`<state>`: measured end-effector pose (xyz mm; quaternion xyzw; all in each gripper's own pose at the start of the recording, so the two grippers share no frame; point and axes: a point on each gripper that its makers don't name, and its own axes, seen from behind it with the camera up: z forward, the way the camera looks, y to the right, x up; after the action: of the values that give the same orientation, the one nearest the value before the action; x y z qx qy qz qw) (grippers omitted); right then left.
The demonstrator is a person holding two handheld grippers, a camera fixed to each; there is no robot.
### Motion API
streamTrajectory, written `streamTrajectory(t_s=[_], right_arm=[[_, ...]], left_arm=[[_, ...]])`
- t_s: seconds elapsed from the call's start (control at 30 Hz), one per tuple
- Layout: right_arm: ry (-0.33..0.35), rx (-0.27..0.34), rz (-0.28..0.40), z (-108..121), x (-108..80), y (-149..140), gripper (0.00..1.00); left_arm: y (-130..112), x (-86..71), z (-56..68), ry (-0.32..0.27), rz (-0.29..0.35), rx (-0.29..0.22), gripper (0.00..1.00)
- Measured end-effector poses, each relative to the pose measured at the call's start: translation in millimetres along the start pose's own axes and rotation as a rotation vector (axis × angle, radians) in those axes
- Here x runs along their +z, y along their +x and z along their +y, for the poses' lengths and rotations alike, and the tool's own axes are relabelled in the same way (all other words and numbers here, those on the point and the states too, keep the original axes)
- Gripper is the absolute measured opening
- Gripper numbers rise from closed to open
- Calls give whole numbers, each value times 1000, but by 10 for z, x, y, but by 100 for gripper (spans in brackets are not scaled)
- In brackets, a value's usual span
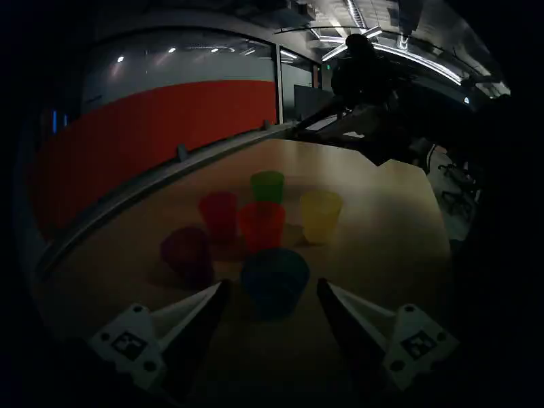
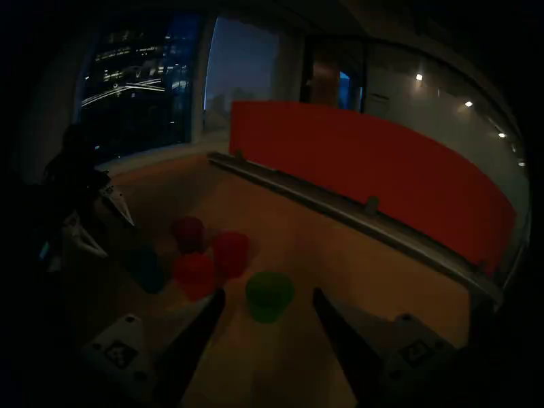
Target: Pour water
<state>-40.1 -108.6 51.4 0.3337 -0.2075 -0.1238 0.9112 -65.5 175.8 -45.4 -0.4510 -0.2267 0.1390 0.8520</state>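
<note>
Left gripper (image 1: pixel 272 285) gapes wide, holding nothing; its tips flank a blue translucent plastic cup (image 1: pixel 275 282) w/o visibly touching it. Right gripper (image 2: pixel 267 293) is likewise spread wide and empty; a green translucent plastic cup (image 2: pixel 269 294) stands betw. its tips, also apparently untouched. Beyond, on the pale wooden table (image 1: pixel 381 231), an orange-red plastic cup (image 1: pixel 262 224), a pink-red plastic cup (image 1: pixel 219 214), a purple plastic cup (image 1: pixel 187 253) and a yellow plastic cup (image 1: pixel 320 215) crowd together; whether any holds water can't be told in the dim light. Likely risks: too hard a squeeze buckles a thin cup wall and slops the contents; a closing finger clips the neighbours, esp. the purple cup near the left gripper; a tilt begun off the receiving rim wets the table.
</note>
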Motion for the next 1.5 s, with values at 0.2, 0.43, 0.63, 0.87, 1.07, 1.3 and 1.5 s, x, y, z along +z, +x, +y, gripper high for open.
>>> streamTrajectory(t_s=[0.2, 0.43, 0.63, 0.87, 1.07, 1.3, 1.5], right_arm=[[9, 7, -11, -2, 108, -74, 100], [18, 15, -23, 2, 198, -123, 100], [23, 23, -31, 11, 244, -164, 100], [24, 23, -42, 24, 268, -213, 100], [24, 28, -44, 47, 283, -234, 100], [24, 30, -46, 64, 296, -240, 100], [23, 29, -48, 80, 298, -248, 100]], left_arm=[[-126, 100, 0, -18, -35, -5, 95], [-226, 232, -21, -28, -61, -5, 95], [-260, 350, -40, -37, -71, -5, 95], [-228, 477, -18, -57, -69, 2, 95], [-166, 552, 12, -73, -59, -2, 95], [-118, 625, 41, -91, -53, -2, 95], [-121, 663, 54, -96, -56, 6, 95]])
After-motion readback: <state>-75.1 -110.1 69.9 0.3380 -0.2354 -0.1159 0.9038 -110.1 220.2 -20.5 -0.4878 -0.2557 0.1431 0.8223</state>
